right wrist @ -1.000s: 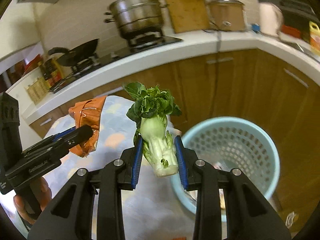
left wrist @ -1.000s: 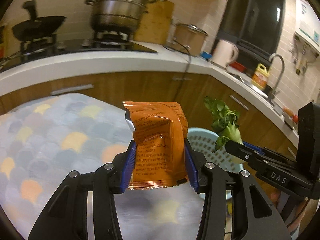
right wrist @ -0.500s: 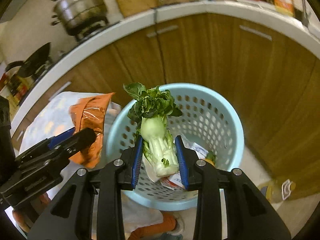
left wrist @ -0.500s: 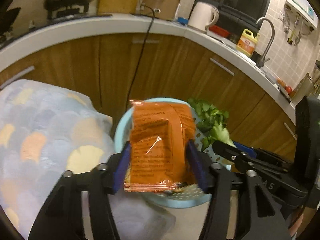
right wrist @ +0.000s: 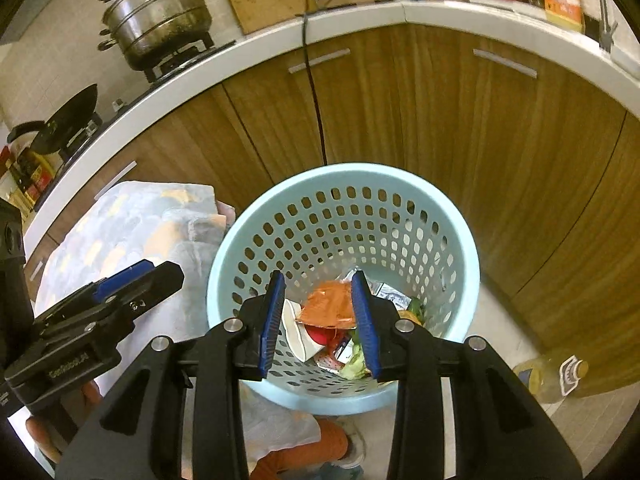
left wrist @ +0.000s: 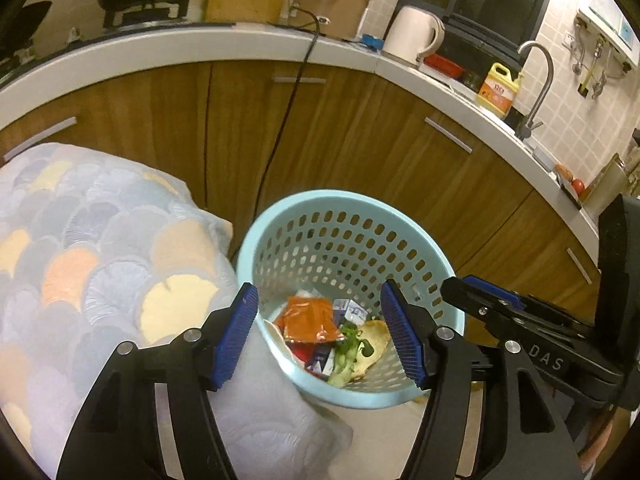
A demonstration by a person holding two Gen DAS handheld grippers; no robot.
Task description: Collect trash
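Observation:
A light blue perforated trash basket [left wrist: 344,208] stands on the floor by the cabinets; it also shows in the right wrist view [right wrist: 344,184]. Inside lie an orange snack packet [left wrist: 310,317], a bok choy [left wrist: 350,346] and several other scraps; the packet also shows in the right wrist view [right wrist: 330,306]. My left gripper [left wrist: 320,334] is open and empty above the basket. My right gripper [right wrist: 319,318] is open and empty above the basket; it shows at the right in the left wrist view [left wrist: 480,298].
A table with a scale-patterned cloth [left wrist: 88,264] stands left of the basket. Wooden cabinets [left wrist: 360,132] and a white counter [left wrist: 200,44] with pots, kettle and sink curve behind. A bottle [right wrist: 548,376] stands on the floor at the right.
Both grippers have opened over the basket. The orange packet and the bok choy have dropped from them into the basket.

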